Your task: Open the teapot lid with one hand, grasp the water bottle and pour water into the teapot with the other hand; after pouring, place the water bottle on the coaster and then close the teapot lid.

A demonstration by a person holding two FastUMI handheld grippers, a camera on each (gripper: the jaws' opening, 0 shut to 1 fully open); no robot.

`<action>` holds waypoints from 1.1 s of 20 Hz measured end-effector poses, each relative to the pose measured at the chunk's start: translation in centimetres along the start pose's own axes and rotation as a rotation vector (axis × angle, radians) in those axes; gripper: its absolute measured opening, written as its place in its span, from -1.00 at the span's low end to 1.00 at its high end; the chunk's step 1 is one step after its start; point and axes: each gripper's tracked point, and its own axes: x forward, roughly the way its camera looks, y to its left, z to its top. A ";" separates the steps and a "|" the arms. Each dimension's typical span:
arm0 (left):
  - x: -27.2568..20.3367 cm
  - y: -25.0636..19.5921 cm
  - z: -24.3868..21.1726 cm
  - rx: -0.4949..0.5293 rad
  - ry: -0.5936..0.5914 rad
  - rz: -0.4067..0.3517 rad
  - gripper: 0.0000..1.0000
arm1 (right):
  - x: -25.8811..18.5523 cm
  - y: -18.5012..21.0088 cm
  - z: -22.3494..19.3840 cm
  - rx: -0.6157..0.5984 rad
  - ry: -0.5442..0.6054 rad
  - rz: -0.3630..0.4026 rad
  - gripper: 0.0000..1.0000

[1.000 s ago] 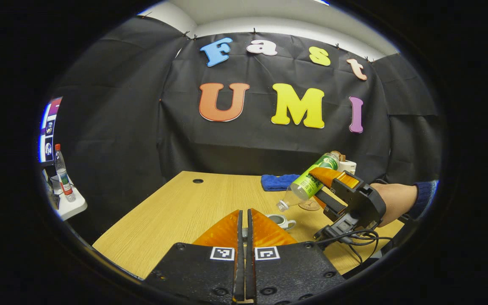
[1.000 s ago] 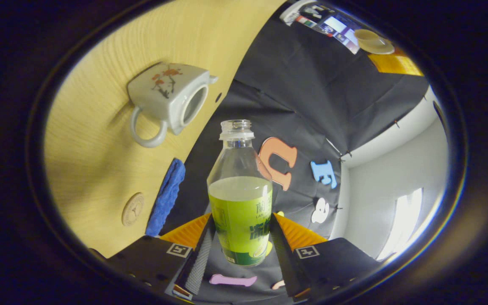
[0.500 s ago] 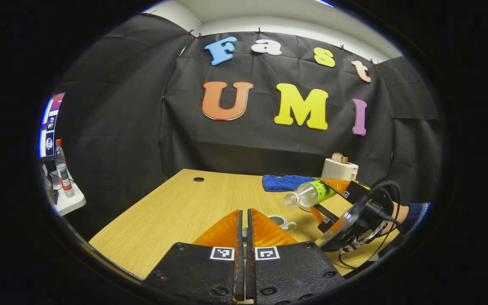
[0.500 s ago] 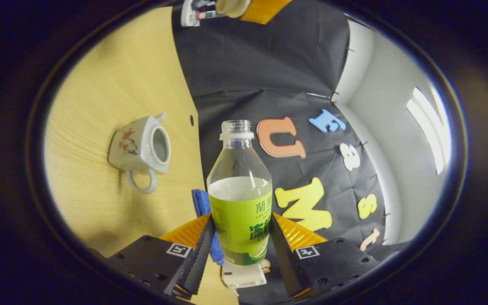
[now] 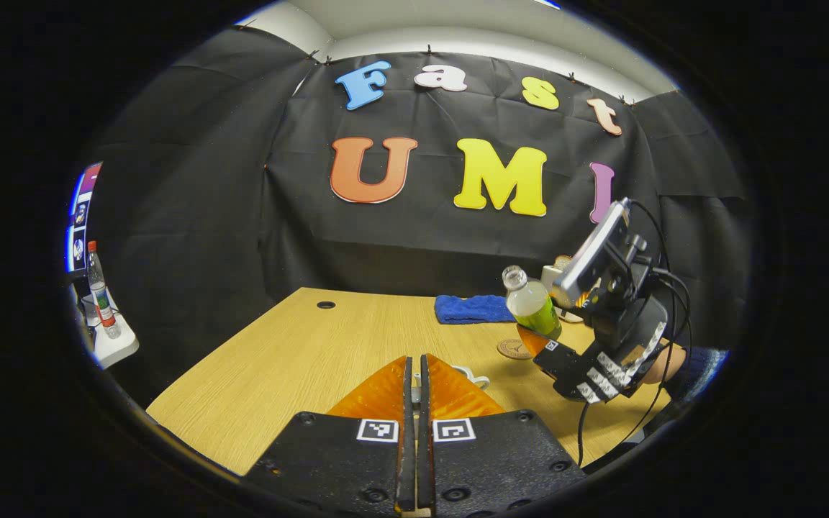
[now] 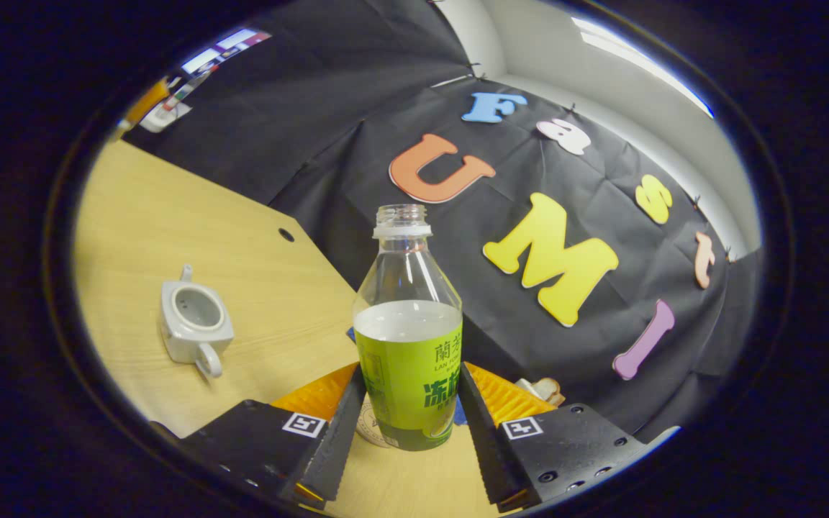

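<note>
The right gripper [image 6: 406,424] is clenched on the clear plastic water bottle with the green label [image 6: 407,360], one finger pressed on each side of the label, and the uncapped neck stands nearly upright ahead of the fingers. In the left gripper view the same bottle [image 5: 532,306] hangs above the table, held by the right gripper [image 5: 538,338] over to the right of the left gripper's fingers.

The small white ceramic teapot [image 6: 192,327] sits on the light wooden table [image 6: 191,237] to the left of the right gripper's fingers and well apart from them, with its mouth open and no lid on it. The left gripper [image 5: 414,403] has its fingers closed together, with only a thin slit between them; something pale shows low in that slit, too small to name, so whether they hold the lid cannot be told.

The round wooden coaster [image 5: 514,349] lies on the table just below and beside the held bottle; in the right gripper view its edge [image 6: 365,426] peeps out right under the bottle, between the fingers.

The pouring looks finished, and the step in hand appears to be setting the bottle on the coaster. The next move calls for lowering the bottle level and centred on the disc before the right fingers let go; afterwards the lid must go onto the teapot.
</note>
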 end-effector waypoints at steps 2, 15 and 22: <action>0.0 -0.1 -0.3 0.009 0.009 0.002 -0.93 | 0.6 -0.9 0.0 0.116 0.019 0.021 0.51; 0.5 -0.1 -1.2 -0.041 0.030 0.016 -0.93 | 8.0 -2.8 -6.1 0.686 0.232 0.076 0.48; 0.6 -0.8 -1.1 -0.030 0.033 0.014 -0.93 | 9.9 -2.2 -7.0 0.711 0.221 0.055 0.51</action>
